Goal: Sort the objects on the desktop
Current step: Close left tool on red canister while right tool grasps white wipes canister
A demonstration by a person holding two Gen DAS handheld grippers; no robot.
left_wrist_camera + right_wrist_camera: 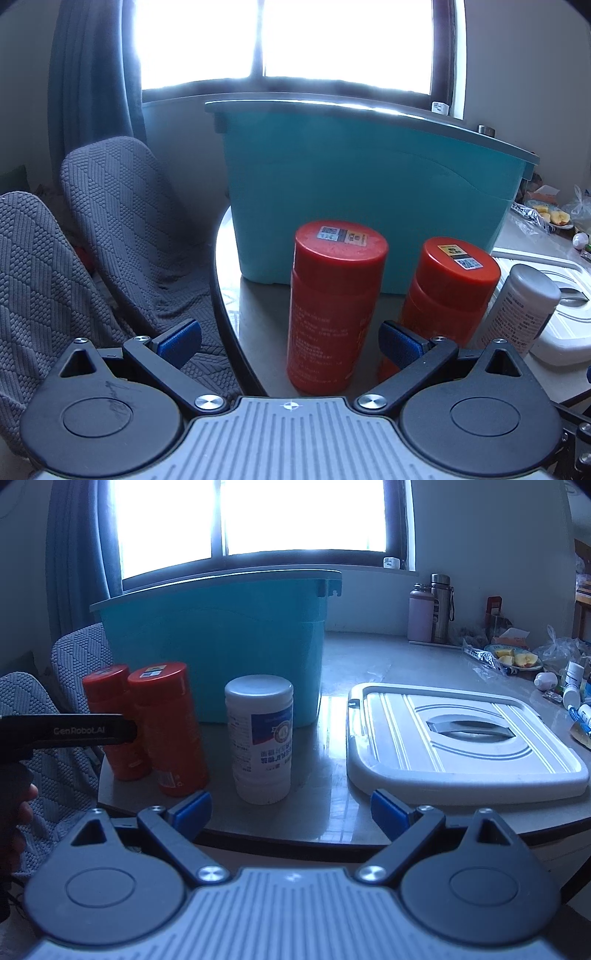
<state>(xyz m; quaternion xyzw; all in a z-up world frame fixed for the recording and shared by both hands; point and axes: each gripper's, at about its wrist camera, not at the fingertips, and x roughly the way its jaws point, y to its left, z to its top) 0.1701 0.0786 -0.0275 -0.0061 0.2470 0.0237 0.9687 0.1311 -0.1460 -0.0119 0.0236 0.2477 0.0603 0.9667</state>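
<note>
Teal plastic is filling the middle of both views: a tall storage bin (369,192) is standing at the back of the grey table (369,657), under a bright window. Two red canisters (334,310) (447,295) are standing upright just in front of it, close together near the table's left edge, and a white bottle with a grey cap (262,738) is standing just to their right. A white bin lid (458,738) is lying flat on the table further right, apart from the bottle. The left gripper (291,341) is hovering with its blue pads spread wide, the nearer red canister sitting between them but untouched. The right gripper (291,810) is hanging at the table's front edge, jaws likewise apart and holding nothing, pointing toward the white bottle. Grey knitted chair covers (122,221) are showing off the table's left side.
</note>
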